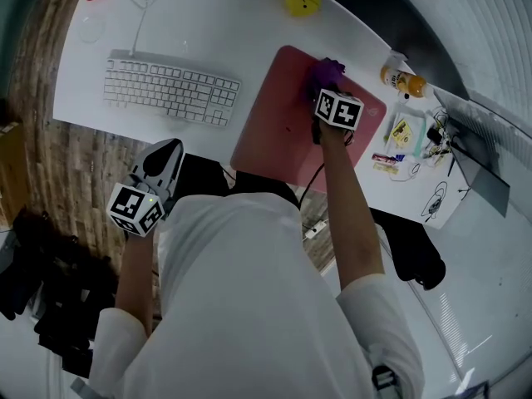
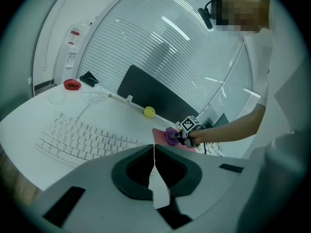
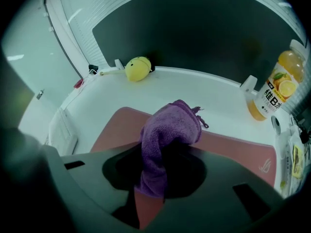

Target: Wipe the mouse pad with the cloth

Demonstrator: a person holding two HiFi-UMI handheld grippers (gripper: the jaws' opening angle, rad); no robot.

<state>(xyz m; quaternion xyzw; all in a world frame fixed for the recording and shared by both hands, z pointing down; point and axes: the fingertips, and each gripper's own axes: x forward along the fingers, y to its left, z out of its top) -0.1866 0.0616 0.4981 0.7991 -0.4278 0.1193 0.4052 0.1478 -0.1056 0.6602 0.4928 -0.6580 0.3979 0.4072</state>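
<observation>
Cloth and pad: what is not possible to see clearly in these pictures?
- Cloth touching pad or not: in head view the right gripper covers it; in right gripper view that gripper's body hides the cloth's underside.
- Stains on the pad: too small in head view.
- Bottle label: print too small, right gripper view.

Cool, even light throughout; the white desk (image 1: 249,23) is nearly washed out. Light streaks are reflected on the slatted wall (image 2: 165,38). Heavy fisheye bending and dark vignetting are seen at all edges. The left gripper (image 2: 154,154) and right gripper (image 3: 151,171) are rendered soft close to lens, the latter shadowed.
</observation>
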